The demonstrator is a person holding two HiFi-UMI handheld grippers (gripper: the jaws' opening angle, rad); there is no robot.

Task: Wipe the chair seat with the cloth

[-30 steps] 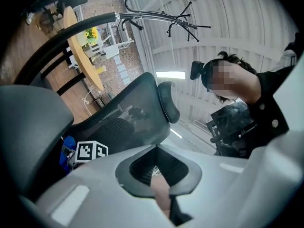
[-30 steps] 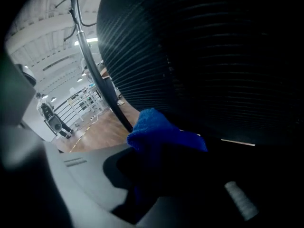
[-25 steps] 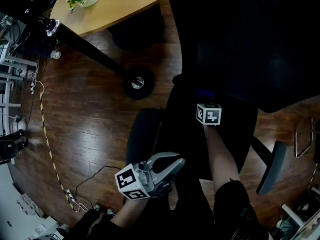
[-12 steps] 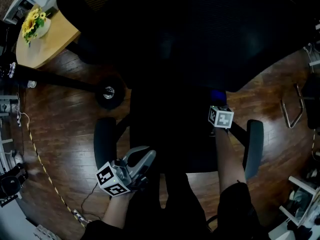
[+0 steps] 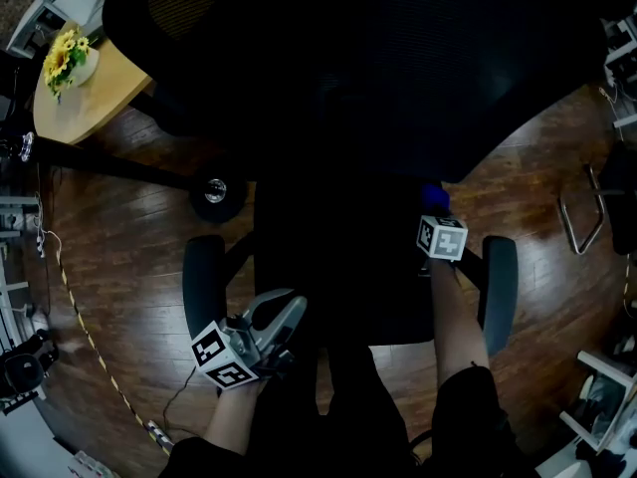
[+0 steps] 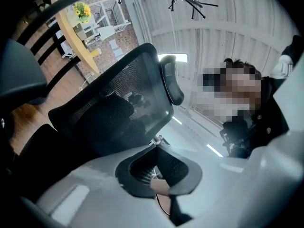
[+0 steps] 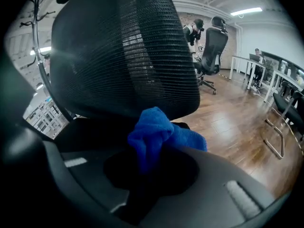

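From above in the head view, the black office chair's seat [image 5: 338, 267] lies below its mesh backrest [image 5: 378, 78]. My right gripper [image 5: 434, 209] is shut on a bunched blue cloth [image 5: 434, 197] at the seat's right edge, near the right armrest [image 5: 500, 277]. In the right gripper view the blue cloth [image 7: 159, 132] bulges out of the right gripper [image 7: 152, 151], with the backrest [image 7: 123, 56] and the dark seat [image 7: 95, 127] close ahead. My left gripper [image 5: 287, 315] is shut and holds nothing, off the seat's front left corner. In its own view the left gripper [image 6: 161, 175] points up at the backrest [image 6: 114, 113].
The left armrest [image 5: 202, 277] flanks the seat. A wooden table [image 5: 95, 108] with a sunflower pot [image 5: 68, 56] stands at the top left, a round stand base [image 5: 215, 189] beside it. A metal frame [image 5: 587, 207] is at the right. Another office chair [image 7: 211, 46] stands farther off.
The chair now sits square under the head view. The right gripper and cloth have drawn back from the backrest to the seat's right edge. The left gripper has shifted slightly left.
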